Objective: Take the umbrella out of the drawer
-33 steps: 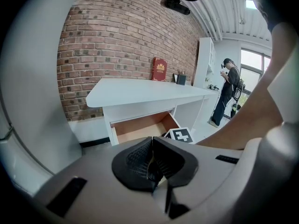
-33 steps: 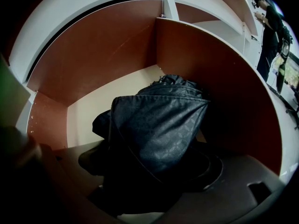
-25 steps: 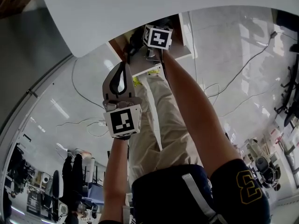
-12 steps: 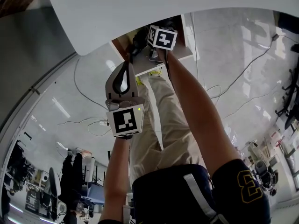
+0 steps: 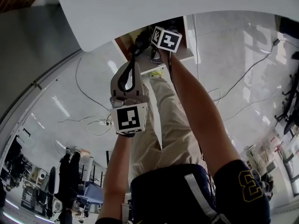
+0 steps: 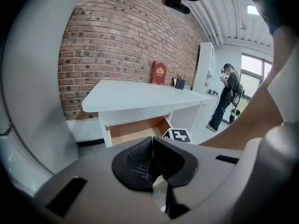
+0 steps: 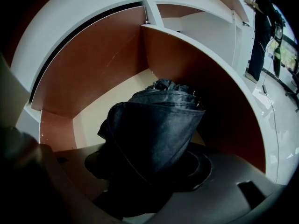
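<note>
right tongs (image 7: 149, 169): just closing, umbrella (image 7: 156, 120) apparently pinched | left tongs (image 6: 152, 160): pressed together, empty | risk: grip may be shallow, so umbrella could be dropped into drawer (image 7: 93, 69)

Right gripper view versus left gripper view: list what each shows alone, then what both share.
Only the right gripper view: the dark umbrella between the jaws of the right gripper, which have just been closing around it. Only the left gripper view: brick wall, red book, the left gripper shut and empty. Both: white desk, open drawer, a standing person.
</note>
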A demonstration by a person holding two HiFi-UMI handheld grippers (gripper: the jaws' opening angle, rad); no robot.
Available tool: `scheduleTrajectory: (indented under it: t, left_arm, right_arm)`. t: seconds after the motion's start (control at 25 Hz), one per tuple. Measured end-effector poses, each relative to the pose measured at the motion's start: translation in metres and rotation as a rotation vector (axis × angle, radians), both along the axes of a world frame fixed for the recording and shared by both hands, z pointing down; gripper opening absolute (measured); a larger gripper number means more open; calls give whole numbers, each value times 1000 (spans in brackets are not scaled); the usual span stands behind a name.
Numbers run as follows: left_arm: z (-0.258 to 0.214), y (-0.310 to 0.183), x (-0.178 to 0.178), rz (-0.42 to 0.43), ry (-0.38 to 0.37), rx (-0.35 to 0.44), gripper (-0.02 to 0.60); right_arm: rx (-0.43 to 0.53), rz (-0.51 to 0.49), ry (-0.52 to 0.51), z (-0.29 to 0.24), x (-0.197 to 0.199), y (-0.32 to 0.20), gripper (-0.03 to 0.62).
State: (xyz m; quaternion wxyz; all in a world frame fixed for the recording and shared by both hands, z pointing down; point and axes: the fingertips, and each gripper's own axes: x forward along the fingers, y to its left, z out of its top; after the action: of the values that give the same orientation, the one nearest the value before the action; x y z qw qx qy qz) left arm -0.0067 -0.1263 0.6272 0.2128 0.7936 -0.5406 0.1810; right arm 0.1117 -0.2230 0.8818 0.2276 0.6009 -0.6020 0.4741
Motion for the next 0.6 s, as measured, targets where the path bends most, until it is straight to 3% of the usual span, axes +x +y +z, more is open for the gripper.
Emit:
scheduleTrajectory:
  t: [0.6]
  left_arm:
    - [0,7,18,27,-5,9,21]
  right_arm:
    - [30,42,-93,-20,2,10,288]
